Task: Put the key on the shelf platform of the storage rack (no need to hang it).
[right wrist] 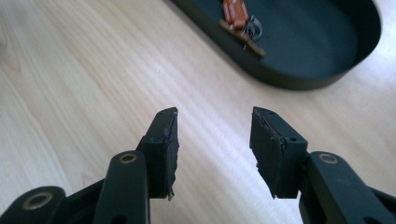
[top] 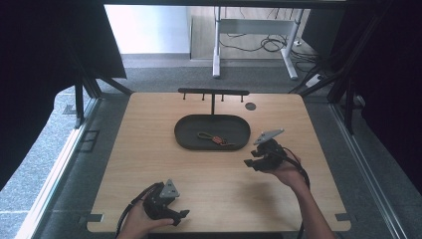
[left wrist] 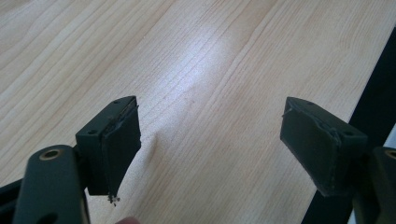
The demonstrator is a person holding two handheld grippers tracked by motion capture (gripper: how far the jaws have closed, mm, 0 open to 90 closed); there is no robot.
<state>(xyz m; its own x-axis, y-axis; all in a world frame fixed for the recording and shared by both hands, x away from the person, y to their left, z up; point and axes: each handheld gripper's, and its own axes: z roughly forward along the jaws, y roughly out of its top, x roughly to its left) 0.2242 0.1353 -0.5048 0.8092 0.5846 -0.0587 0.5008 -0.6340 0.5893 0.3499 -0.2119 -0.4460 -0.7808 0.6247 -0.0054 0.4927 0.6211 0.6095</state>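
While the key ring (top: 215,139) lies in the dark tray (top: 189,135), the right gripper (top: 252,158) hovers beside it, jaws partly apart and empty; it should come in low over the rim. The left gripper (top: 180,215) waits, jaws wide.

A pale wooden table (top: 149,164) stands on grey carpet (top: 59,149). Behind it, a white desk frame (top: 259,30) with loose cables (top: 271,45) stands on the floor. Dark curtains (top: 45,50) flank both sides.
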